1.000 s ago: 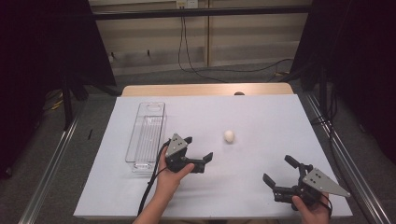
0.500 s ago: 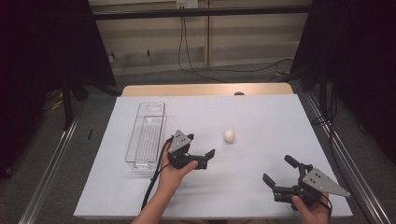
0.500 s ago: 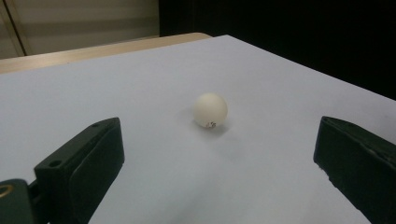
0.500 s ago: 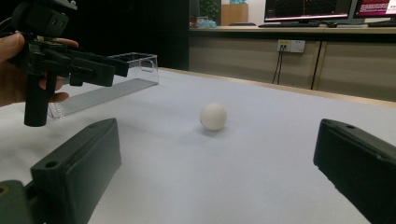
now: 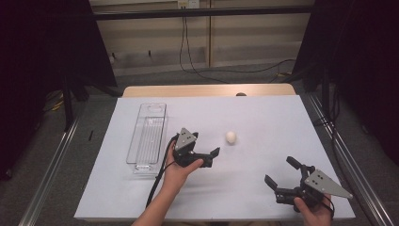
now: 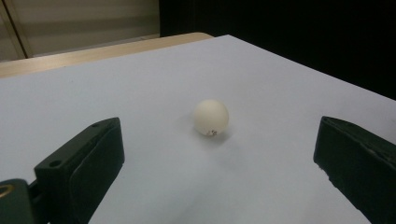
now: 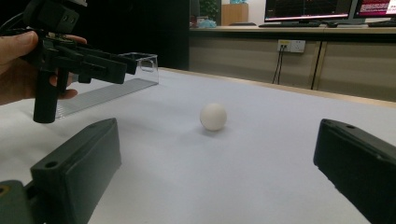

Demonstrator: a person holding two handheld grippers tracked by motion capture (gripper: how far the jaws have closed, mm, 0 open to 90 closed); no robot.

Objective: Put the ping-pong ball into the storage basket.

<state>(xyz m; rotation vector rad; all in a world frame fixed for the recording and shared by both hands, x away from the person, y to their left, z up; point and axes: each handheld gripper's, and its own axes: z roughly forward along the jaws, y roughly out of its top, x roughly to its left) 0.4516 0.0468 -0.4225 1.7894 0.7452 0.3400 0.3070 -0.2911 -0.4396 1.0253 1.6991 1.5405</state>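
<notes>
Moved since the earlier frames: left gripper [image 5: 203, 151], carried a little up and right in the high view, closer to the ball [image 5: 231, 137]; right gripper [image 5: 283, 176] and ball unchanged in place.

Ball: white, round, seen just above centre of the high view on the white table [image 5: 263, 117], touched by nothing. In the left gripper view it lies at mid-frame [image 6: 211, 117], between and beyond the two jaws, with a small reddish mark low on its side. In the right gripper view it is seen slightly left of centre [image 7: 213, 116], farther off.

Left gripper: held in a hand [image 5: 180, 169], jaws spread wide, nothing grasped. It is also seen at the upper left of the right gripper view [image 7: 84, 60].

Right gripper: lower right of the high view, jaws spread wide, nothing grasped, well apart from the ball.

Tray [image 5: 147, 138]: clear plastic, long, left of centre in the high view, just beside the left gripper; contents, if any, cannot be made out.
</notes>
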